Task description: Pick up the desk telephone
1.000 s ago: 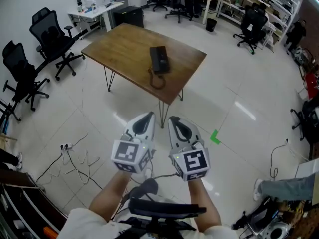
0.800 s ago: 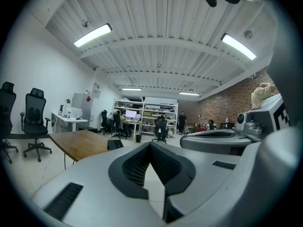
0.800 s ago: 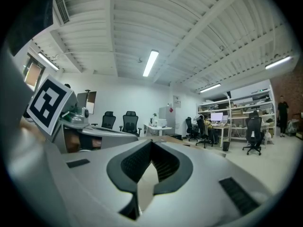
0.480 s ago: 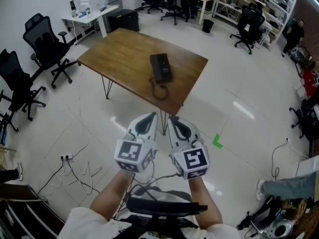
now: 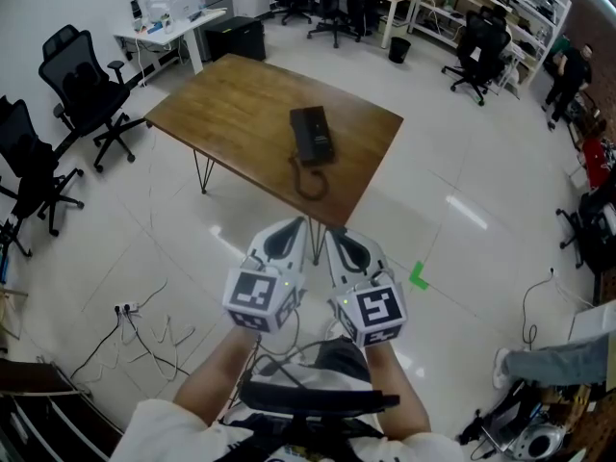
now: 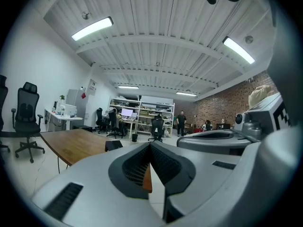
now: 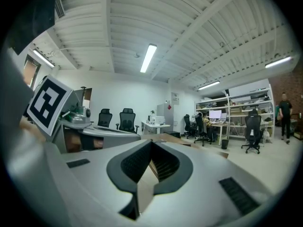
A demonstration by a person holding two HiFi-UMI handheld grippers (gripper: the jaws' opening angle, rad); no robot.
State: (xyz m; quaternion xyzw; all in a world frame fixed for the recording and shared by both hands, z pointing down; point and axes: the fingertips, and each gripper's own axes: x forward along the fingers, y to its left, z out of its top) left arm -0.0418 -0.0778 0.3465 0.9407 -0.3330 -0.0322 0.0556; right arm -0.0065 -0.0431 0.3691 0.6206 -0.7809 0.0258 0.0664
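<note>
A black desk telephone [image 5: 312, 134] lies near the front of a brown wooden table [image 5: 231, 114], its coiled cord [image 5: 308, 177] curling toward the table's near edge. Both grippers hang side by side over the floor, short of the table and well away from the phone. My left gripper [image 5: 293, 223] is shut with nothing in it. My right gripper [image 5: 333, 230] is shut and empty too. In the left gripper view the phone [image 6: 112, 145] shows small on the table [image 6: 75, 144], above the shut left gripper [image 6: 150, 144]. In the right gripper view the shut right gripper [image 7: 151, 143] hides the phone.
Black office chairs [image 5: 85, 75] stand left of the table, with a white desk and printer [image 5: 171, 8] behind. More chairs [image 5: 479, 46] and shelving fill the back. Cables [image 5: 144, 316] trail on the white floor at the left. Green tape [image 5: 417, 276] marks the floor at the right.
Both grippers, still shut, have come closer to the table; the table and phone sit slightly lower and nearer in the head view.
</note>
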